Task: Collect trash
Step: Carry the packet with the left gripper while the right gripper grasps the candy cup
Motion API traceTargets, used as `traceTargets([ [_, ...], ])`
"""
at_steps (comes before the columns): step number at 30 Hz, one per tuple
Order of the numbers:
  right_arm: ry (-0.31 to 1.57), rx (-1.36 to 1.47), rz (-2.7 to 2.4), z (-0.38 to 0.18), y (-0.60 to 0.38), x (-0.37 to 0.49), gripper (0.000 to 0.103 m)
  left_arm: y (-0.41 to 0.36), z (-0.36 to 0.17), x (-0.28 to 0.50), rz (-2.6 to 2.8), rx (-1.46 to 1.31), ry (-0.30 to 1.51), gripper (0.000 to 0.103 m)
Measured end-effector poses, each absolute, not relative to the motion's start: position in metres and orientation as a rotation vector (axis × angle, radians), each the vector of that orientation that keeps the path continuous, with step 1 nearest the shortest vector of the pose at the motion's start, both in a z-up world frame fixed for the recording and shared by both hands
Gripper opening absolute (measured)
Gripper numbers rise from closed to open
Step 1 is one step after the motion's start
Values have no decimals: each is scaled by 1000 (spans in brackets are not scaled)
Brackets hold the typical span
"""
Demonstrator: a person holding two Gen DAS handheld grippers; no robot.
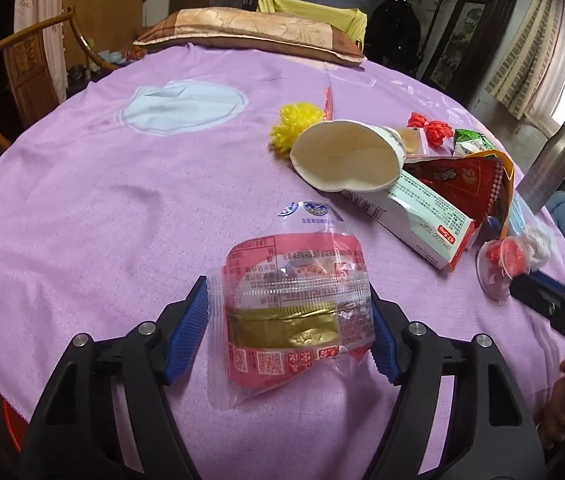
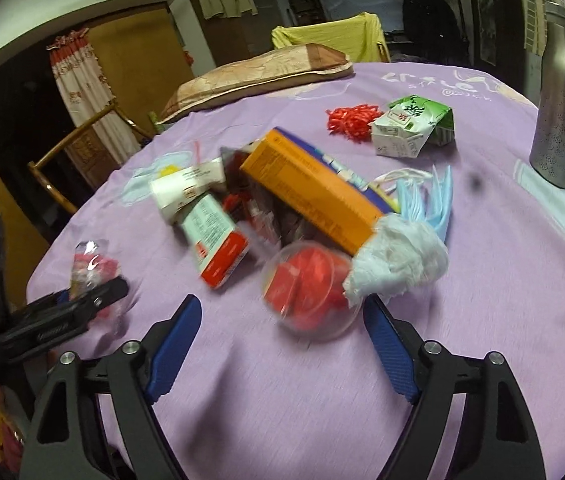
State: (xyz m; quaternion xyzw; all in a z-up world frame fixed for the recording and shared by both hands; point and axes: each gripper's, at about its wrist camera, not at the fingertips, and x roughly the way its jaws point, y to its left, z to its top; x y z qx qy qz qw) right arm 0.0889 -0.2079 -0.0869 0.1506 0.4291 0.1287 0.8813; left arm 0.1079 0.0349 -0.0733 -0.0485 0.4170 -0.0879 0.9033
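Left hand-held gripper (image 1: 288,330): blue pads pinching a red-and-clear wrapper (image 1: 294,312) from both sides, low over the purple cloth (image 1: 102,208) on the bench.

Right hand-held gripper (image 2: 282,344): fingers spread, nothing between the pads. A clear dome with red inside (image 2: 310,292) lies just ahead of the tips, slightly right of centre; whether the right pad touches it cannot be told (motion blur).

Landmark: paper cup (image 1: 346,156), on its side, mouth toward the left camera.
- Yellow pompom (image 1: 294,130) just behind the cup's left rim.
- White-and-red carton (image 1: 426,224) under and in front of the cup.
- Orange box (image 2: 314,188) right of the cup, leaning on the heap.
- White tissue wad (image 2: 398,264) and blue mask (image 2: 430,204) at the box's near end, tissue touching the dome.
- Red ribbon bunch (image 2: 352,120) and green milk carton (image 2: 414,128) beyond the heap.
- Steel bottle (image 2: 560,100) upright, far right, well apart from the cup.
- Pillow (image 1: 254,32) at the far edge.
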Motion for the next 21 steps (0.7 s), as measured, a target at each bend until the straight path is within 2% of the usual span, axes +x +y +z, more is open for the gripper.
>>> traceTargets([
  [2,909,334,279,-90,-209,97,82,35,-72,107,-173,-96,850,69],
  [5,933,312,292,-92,-203,100,81,35,-68,104,-159,-70,826,57],
  [6,933,295,295,-93,-200,99,68,37,-66,102,-160,-69,820,53],
  [7,920,280,303,-92,-198,97,46,39,-64,101,-161,-72,815,52],
  [18,882,214,419,-81,-171,77,46,96,-46,56,-39,-138,774,52],
  [20,895,161,399,-84,-161,77,52,107,-45,50,-24,-152,774,52],
  [21,902,139,393,-85,-156,78,64,114,-44,45,-8,-157,774,52],
])
